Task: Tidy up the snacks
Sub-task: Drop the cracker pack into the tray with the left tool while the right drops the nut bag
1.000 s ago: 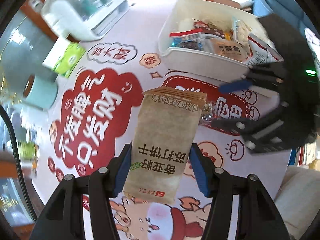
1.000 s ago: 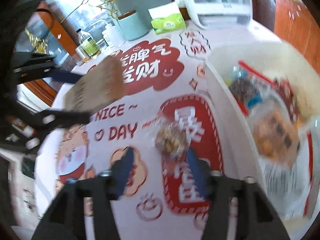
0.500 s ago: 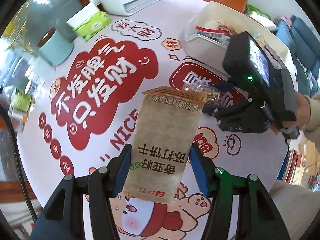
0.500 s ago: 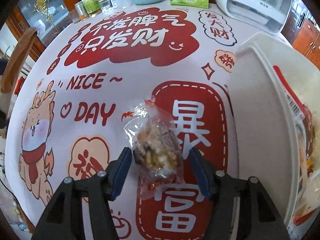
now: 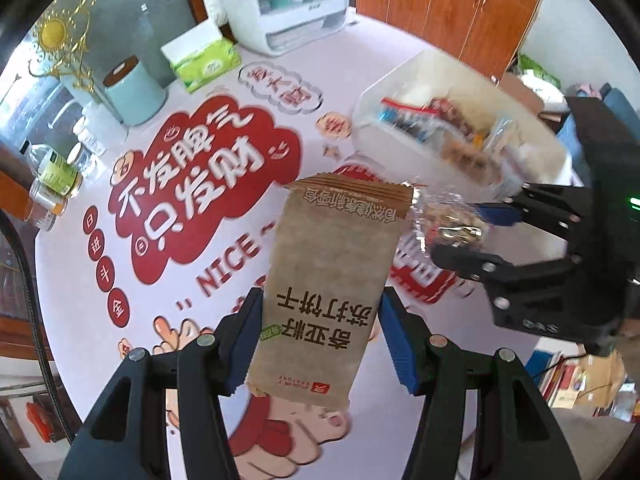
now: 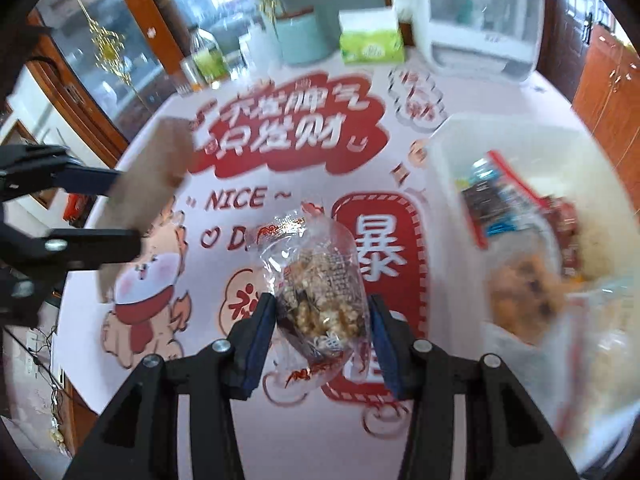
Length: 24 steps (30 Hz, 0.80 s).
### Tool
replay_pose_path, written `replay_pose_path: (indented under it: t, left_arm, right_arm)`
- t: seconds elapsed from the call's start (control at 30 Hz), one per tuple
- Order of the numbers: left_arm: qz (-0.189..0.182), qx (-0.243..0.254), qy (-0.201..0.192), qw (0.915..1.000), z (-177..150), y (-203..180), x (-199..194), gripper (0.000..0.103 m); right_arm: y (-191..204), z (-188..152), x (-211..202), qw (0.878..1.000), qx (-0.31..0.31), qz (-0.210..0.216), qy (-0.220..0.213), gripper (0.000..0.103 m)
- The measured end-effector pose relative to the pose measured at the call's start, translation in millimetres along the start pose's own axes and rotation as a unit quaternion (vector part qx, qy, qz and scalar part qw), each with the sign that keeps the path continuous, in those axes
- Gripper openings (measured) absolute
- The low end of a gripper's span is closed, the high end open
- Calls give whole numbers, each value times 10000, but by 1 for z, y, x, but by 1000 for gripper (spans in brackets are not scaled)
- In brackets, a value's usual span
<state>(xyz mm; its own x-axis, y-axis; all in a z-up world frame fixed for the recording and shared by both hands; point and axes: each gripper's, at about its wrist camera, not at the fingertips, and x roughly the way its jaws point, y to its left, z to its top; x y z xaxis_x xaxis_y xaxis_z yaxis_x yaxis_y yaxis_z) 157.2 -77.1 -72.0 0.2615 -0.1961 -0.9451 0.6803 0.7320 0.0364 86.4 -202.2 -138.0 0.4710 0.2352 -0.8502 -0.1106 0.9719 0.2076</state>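
Half a sec ago the right gripper (image 6: 322, 320) was down on the bench w/ the clear snack bag (image 6: 316, 280) lying flat between its pads; now the bag is pinched in it and up off the bench (image 6: 280, 420). Left gripper (image 5: 316, 336) same as before, clamped on the brown cracker pack (image 5: 332, 280), held in the air.

Writing: the brown pack has big dark Chinese characters, upside down from this cam, plus a small red logo w/ tiny "RESTORE"-ish text, can't be sure. Clear bag has red print at the ends, unreadable. Tablecloth says "NICE ~" and "D…" (rest is behind the bag), big red Chinese lettering further back.

White bin (image 6: 452, 168) sits to the right of both grippers, already holding packets, blurry in both views. Far edge: green tissue box (image 5: 204, 60), teal canister (image 5: 134, 94), white appliance (image 5: 280, 4).

Left cam shows the right gripper side-on w/ the clear bag at its tip; right cam shows the left gripper and brown pack as a blur. Bottles (image 5: 56, 176) read better from the left cam.
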Motion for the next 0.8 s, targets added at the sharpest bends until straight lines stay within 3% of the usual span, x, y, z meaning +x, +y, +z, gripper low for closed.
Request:
replay_pose_path:
  t: [0.17,0.4,0.53,0.7,0.8]
  left_arm:
    - [-177,-141,-349,9991,33,-43,-20,56]
    - [-313,-202,-814,9960,103,-109,-31,56]
    - [-420,-285,-960,9941,137,-135,-31,56]
    - [-191,-498,-1073,9928,164,-155,-18,58]
    - [141,-683,-1050,9920,164,-156,-5,76]
  right_arm:
    - [-29,1,-65,9991,84,-198,-374,47]
    - [-89,15,-146,9916,240,-874,-917,48]
    - [-116,28,-164,9862,245,-1240,-1073,48]
    - [-144,46,-165,9810,299,-1603,-1055,49]
    - [-157,48,-162,9792,291,-1676,-1108,52]
